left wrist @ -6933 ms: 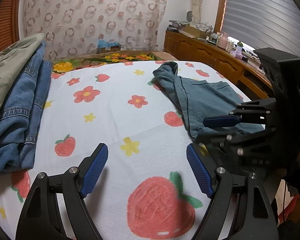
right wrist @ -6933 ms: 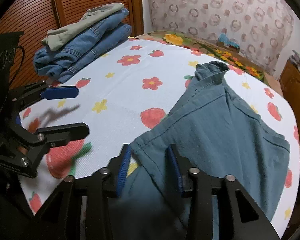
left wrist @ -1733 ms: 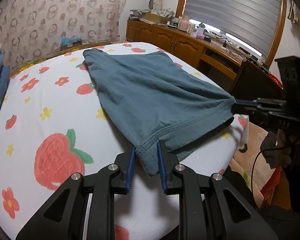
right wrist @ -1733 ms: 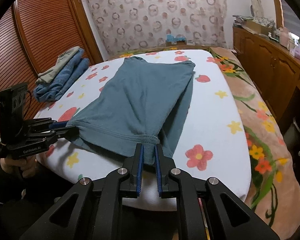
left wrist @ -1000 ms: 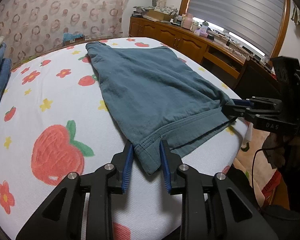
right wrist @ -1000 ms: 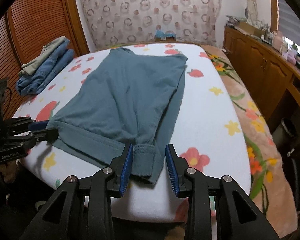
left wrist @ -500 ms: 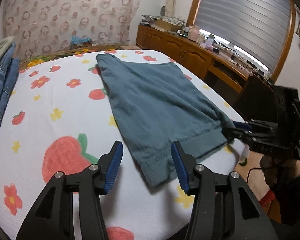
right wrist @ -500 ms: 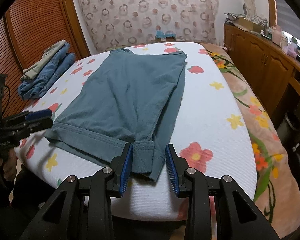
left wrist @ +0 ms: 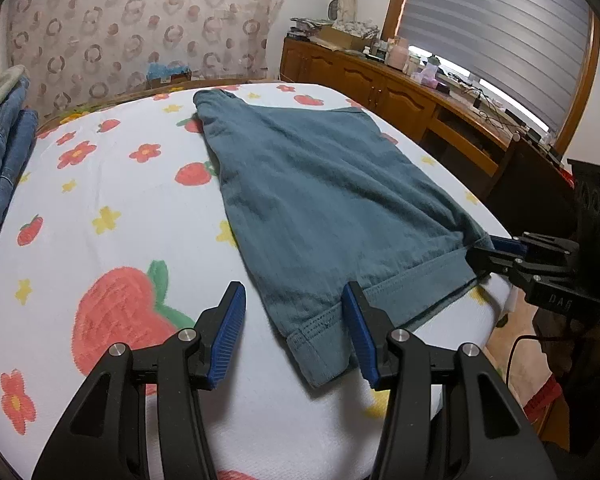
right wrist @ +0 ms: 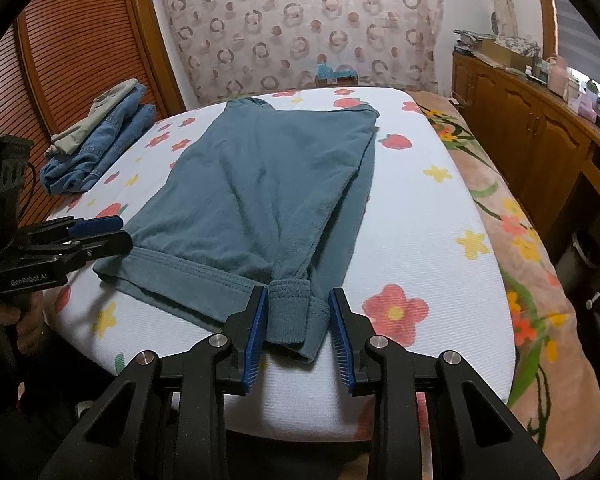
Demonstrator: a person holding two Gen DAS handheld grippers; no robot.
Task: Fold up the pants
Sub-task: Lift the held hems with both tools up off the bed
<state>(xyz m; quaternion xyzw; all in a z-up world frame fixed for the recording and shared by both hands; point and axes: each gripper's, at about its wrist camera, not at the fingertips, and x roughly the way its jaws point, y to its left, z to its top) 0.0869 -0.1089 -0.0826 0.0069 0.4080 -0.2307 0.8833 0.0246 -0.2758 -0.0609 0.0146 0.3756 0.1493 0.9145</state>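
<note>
On the bed (right wrist: 440,216), the left tool (left wrist: 296,324) stood spread, its pads clear of the hem corner of the teal pants (left wrist: 324,184) at lower centre of its frame. The right tool (right wrist: 298,330) was closing around the other hem corner, pads not yet pressing. The pants lay flat, folded lengthwise, waistband toward the upper frame, one edge peeking out at right. A clean fold would probably need both corners gripped evenly and carried together toward the waistband.
</note>
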